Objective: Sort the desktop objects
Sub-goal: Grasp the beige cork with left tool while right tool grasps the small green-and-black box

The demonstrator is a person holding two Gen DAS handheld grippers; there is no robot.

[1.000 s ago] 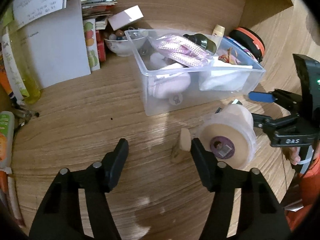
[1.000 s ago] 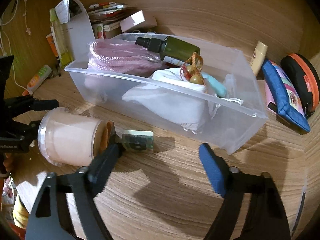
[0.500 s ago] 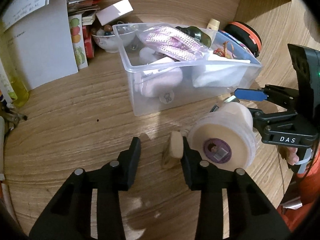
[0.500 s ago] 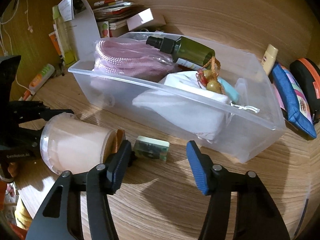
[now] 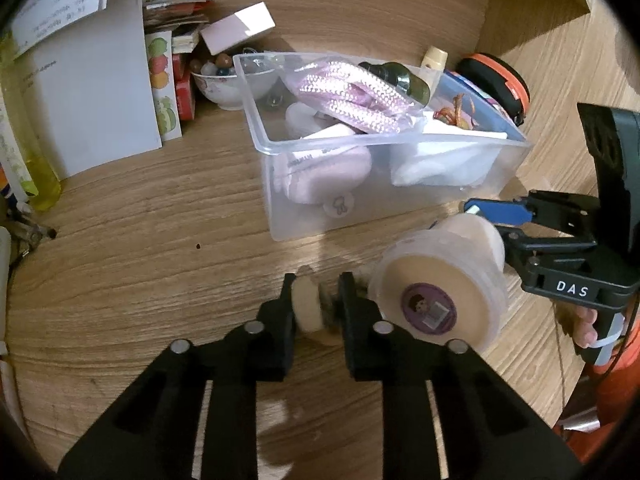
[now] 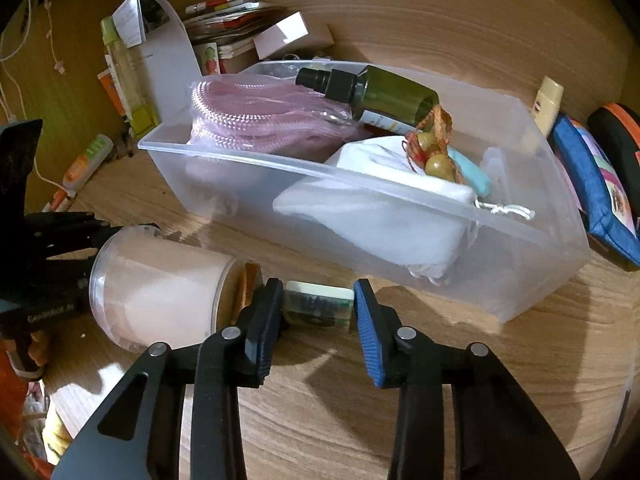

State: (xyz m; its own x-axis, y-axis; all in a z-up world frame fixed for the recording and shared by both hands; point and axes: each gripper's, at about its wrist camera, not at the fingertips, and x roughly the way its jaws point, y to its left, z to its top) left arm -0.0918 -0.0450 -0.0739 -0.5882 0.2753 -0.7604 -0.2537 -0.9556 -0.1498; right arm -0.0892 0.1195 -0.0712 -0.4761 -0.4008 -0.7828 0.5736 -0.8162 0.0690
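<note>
A clear plastic bin (image 5: 384,208) (image 6: 532,248) stands on the wooden desk, holding pink rope, a green bottle (image 6: 380,92), a white cloth and a bead charm. My left gripper (image 5: 316,300) is shut on a small beige round object (image 5: 308,314) just in front of the bin. A clear tub of cream pads (image 5: 436,296) (image 6: 160,284) lies on its side beside it. My right gripper (image 6: 316,308) has closed around a small green-labelled block (image 6: 318,308) in front of the bin, fingers touching both ends.
Papers, booklets and a bowl of beads (image 5: 224,80) sit at the back left. A yellow bottle (image 5: 24,168) and tubes lie at the far left. A blue pouch (image 6: 592,184) and an orange-rimmed black case (image 5: 500,84) lie right of the bin.
Both grippers have closed. The left one moved forward and shut on the beige round object. The right one narrowed onto the small green-labelled block.
</note>
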